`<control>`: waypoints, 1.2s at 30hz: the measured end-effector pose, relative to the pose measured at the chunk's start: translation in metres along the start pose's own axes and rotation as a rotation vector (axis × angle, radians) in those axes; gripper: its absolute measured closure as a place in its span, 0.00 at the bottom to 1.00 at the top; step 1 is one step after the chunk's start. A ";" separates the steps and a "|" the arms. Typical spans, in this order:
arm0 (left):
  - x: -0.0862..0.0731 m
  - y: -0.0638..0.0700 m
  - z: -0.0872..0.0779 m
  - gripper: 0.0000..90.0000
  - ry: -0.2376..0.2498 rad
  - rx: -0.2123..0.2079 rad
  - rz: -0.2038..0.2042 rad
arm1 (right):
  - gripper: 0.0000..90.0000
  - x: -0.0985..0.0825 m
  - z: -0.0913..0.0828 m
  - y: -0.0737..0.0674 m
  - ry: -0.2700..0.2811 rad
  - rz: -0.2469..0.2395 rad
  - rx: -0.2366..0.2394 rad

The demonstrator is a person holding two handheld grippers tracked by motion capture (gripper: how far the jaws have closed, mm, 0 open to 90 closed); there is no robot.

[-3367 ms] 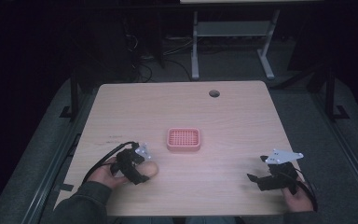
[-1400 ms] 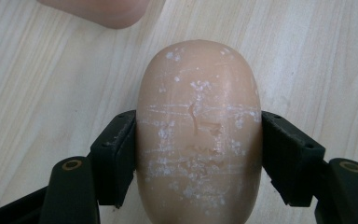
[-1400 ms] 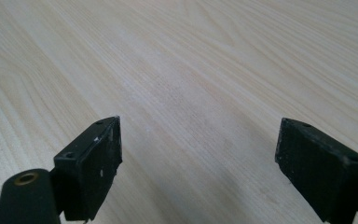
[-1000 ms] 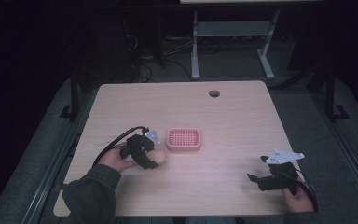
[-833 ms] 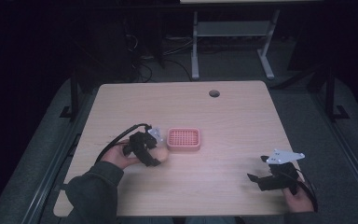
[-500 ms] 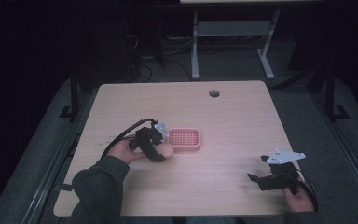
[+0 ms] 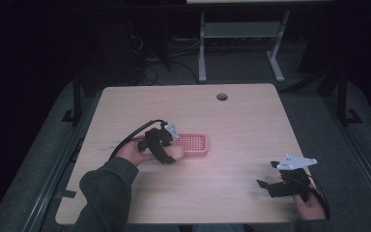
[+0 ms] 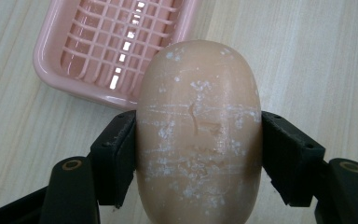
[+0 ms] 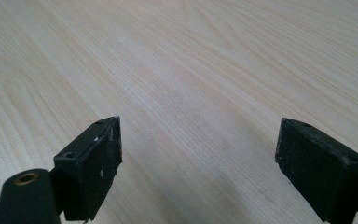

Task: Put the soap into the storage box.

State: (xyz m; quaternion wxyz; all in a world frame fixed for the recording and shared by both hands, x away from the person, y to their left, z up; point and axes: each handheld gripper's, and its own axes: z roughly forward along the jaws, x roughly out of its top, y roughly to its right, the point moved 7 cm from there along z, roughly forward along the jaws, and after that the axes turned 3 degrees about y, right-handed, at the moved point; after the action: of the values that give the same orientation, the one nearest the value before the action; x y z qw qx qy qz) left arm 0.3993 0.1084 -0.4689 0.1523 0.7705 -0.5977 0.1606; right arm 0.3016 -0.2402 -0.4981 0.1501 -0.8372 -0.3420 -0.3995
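Observation:
A pale peach oval bar of soap point(image 8: 199, 130) is clamped between the jaws of my left gripper point(image 8: 198, 154), which is shut on it. In the high view the soap point(image 7: 175, 154) and left gripper point(image 7: 163, 150) hover at the left edge of a pink slatted soap dish point(image 7: 194, 144) near the table's middle. From the left gripper view, the dish point(image 8: 98, 46) lies just beyond the soap, up and to the left. My right gripper point(image 7: 275, 187) rests near the table's front right corner, and its jaws point(image 9: 200, 163) stand wide open over bare wood.
The light wooden table point(image 7: 241, 125) has a round cable hole point(image 7: 221, 96) near its far edge. A white desk frame point(image 7: 236, 43) stands on the dark floor behind. A black cable point(image 7: 130, 137) loops from the left gripper.
My left gripper has carried the soap rightward and away from me, from the front left of the table up to the dish's left edge. The right gripper has stayed put.

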 end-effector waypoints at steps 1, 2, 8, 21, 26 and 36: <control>0.000 0.000 0.000 0.36 0.000 0.000 0.000 | 0.16 0.000 0.000 0.000 0.000 0.000 0.000; 0.001 0.000 0.000 0.36 0.000 0.001 0.000 | 0.16 0.000 0.000 0.000 0.000 0.001 -0.001; 0.008 -0.003 0.001 0.36 -0.006 0.000 0.011 | 0.16 0.000 0.000 0.000 0.000 0.002 -0.002; 0.013 -0.007 0.004 0.36 -0.002 -0.008 0.010 | 0.16 -0.001 -0.001 0.001 0.000 -0.001 0.001; 0.018 -0.008 0.005 0.36 -0.008 -0.007 0.023 | 0.16 -0.001 -0.001 0.001 0.001 0.002 0.001; 0.026 -0.013 0.007 0.36 -0.004 -0.011 0.030 | 0.16 -0.002 -0.001 0.002 0.007 0.012 -0.002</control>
State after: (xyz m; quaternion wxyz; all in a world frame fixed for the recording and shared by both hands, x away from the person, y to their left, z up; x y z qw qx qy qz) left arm 0.4184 0.0856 -0.4644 0.1528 0.7610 -0.6103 0.1582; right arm 0.3013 -0.2431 -0.4984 0.1527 -0.8380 -0.3363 -0.4018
